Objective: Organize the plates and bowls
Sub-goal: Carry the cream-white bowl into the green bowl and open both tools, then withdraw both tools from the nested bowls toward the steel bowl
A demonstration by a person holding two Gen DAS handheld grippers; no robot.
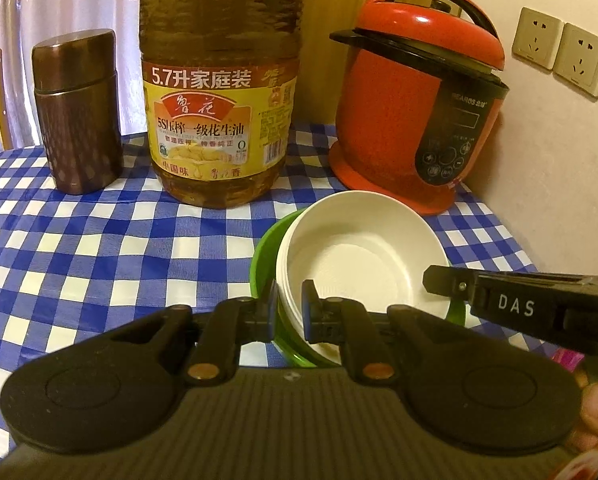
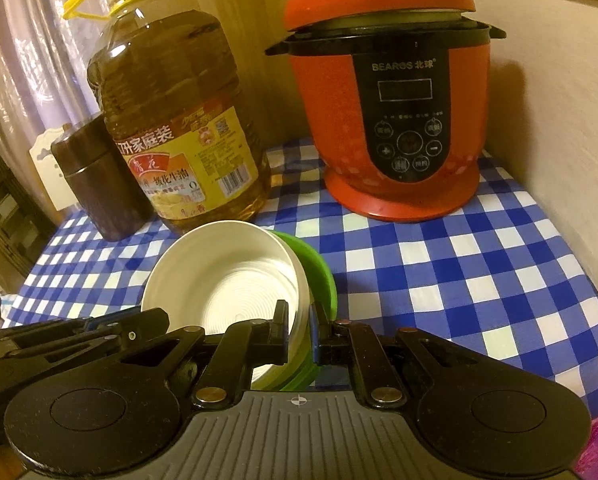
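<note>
Pinching the stack's left rim, the left gripper point(image 1: 292, 310) has its jaws nearly closed over the walls of the white bowl point(image 1: 363, 248) and the green bowl point(image 1: 265, 264) it nests in, both just ahead of the fingers on the checked tablecloth point(image 1: 99, 240). The right gripper point(image 2: 299, 330) clamps the opposite rim likewise, narrowly parted. Both bowls look like light, stiff, smooth plastic, so I judge these rim holds apt, though the inner bowl may slip.

Left gripper point(image 1: 290, 312): black linkage, blue-edged pads, brass rivets, ribbed grey housing. Right gripper point(image 2: 299, 326): identical, arm marked "DAS".
</note>
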